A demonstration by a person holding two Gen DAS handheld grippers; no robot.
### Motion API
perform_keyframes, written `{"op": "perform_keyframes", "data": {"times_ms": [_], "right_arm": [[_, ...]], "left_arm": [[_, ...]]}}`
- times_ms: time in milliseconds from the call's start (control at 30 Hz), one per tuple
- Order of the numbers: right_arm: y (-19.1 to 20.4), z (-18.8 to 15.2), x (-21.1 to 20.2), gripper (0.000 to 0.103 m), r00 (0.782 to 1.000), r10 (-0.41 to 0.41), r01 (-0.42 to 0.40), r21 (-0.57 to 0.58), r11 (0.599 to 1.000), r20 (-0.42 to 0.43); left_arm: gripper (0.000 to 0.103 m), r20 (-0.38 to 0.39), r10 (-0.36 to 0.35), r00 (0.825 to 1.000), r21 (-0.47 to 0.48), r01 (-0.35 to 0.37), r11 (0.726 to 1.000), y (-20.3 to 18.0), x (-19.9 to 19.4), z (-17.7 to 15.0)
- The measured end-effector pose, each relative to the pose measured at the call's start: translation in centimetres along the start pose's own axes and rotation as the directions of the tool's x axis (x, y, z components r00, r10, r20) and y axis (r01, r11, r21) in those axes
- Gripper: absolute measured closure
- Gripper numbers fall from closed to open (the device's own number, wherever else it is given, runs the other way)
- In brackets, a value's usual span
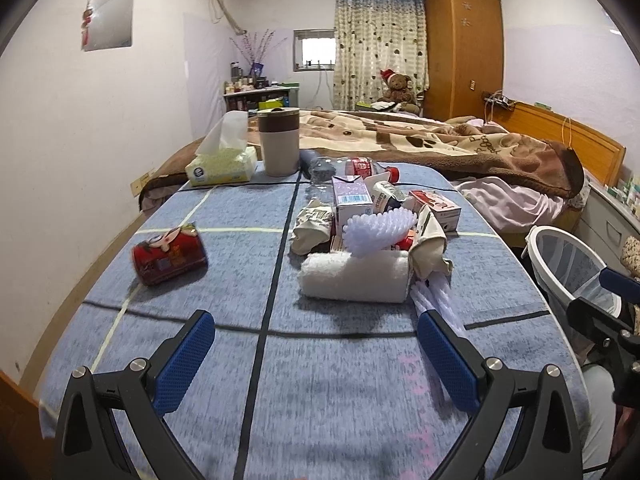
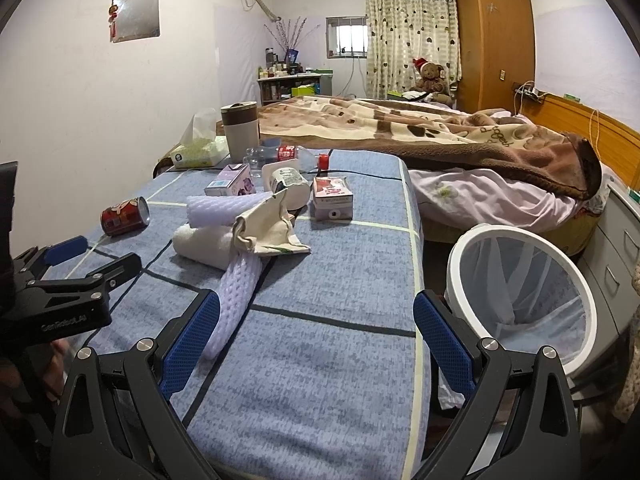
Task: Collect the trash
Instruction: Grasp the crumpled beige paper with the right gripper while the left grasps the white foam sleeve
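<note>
A heap of trash lies mid-table: a white foam roll (image 1: 356,280), lilac foam netting (image 1: 378,229), a crumpled cloth bag (image 2: 270,227), a purple carton (image 1: 351,199), a red-and-white carton (image 2: 332,197) and a crushed plastic bottle (image 2: 298,155). A red can (image 1: 170,255) lies on its side, apart to the left. My left gripper (image 1: 316,356) hovers open over the blue tablecloth (image 1: 328,392), short of the foam roll. My right gripper (image 2: 316,342) is open too, its left finger beside the netting tube (image 2: 236,296). A white bin (image 2: 524,288) with a clear liner stands right of the table.
A tissue box (image 1: 222,166) and a beige tumbler (image 1: 279,142) stand at the table's far edge. Behind lies a bed with a brown blanket (image 2: 460,136). A wall runs along the left; drawers (image 2: 616,248) sit beyond the bin.
</note>
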State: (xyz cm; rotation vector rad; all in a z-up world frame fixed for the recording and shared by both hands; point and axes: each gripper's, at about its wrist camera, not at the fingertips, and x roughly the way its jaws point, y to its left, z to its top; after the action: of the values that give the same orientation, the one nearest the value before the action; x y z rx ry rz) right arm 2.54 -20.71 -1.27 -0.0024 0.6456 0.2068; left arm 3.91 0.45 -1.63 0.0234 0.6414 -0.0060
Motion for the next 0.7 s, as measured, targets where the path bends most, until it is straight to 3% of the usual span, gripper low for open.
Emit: {"op": "perform_keyframes", "data": {"times_ms": [67,133,300,467,567,600,633,700], "right_arm": [[-0.3,0.2,0.4,0.005,1.0,0.003,-0.003,0.001,1.0,-0.004],[-0.6,0.4,0.9,0.014,1.0,0.006,-0.006,0.008,1.0,-0.019],[-1.3,0.8,2.1,0.017,0.999,0.012,-0.011,0.023,1.0,-0.039],[-1.7,1.1,3.1,0.017,0.998,0.013,-0.012,0.031,0.999,-0.055],[-1.9,1.6,3.7,0.017,0.998,0.016,-0.014,0.035,0.999,-0.061],[-1.8,1.7,3.9,0.018,0.998,0.019,-0.017,0.036,0.999,-0.062],[-1.9,1.9,4.0,0.023,0.998,0.021,-0.019,0.036,0.999,-0.063],[-1.7,2.2,4.4,0.032,0.998,0.026,-0.023,0.032,0.999,-0.066]], "left_arm": [[0.001,0.006,-0.003,1.0,0.02,0.002,1.0,-0.2,1.0,0.5],[0.005,0.006,-0.005,1.0,0.032,0.004,0.999,-0.2,2.0,1.1],[0.005,-0.033,-0.074,0.997,0.013,0.075,0.997,-0.1,5.4,3.2],[0.007,-0.058,-0.103,0.993,0.058,0.107,0.993,-1.6,8.3,4.7],[0.031,-0.117,-0.13,0.985,0.085,0.141,0.986,-2.6,10.5,4.9],[0.044,-0.131,-0.138,0.982,0.09,0.15,0.985,-2.7,11.0,4.9],[0.059,-0.15,-0.156,0.976,0.087,0.171,0.981,-2.9,11.7,4.9],[0.07,-0.148,-0.175,0.973,0.08,0.188,0.979,-2.9,11.9,4.8]]}}
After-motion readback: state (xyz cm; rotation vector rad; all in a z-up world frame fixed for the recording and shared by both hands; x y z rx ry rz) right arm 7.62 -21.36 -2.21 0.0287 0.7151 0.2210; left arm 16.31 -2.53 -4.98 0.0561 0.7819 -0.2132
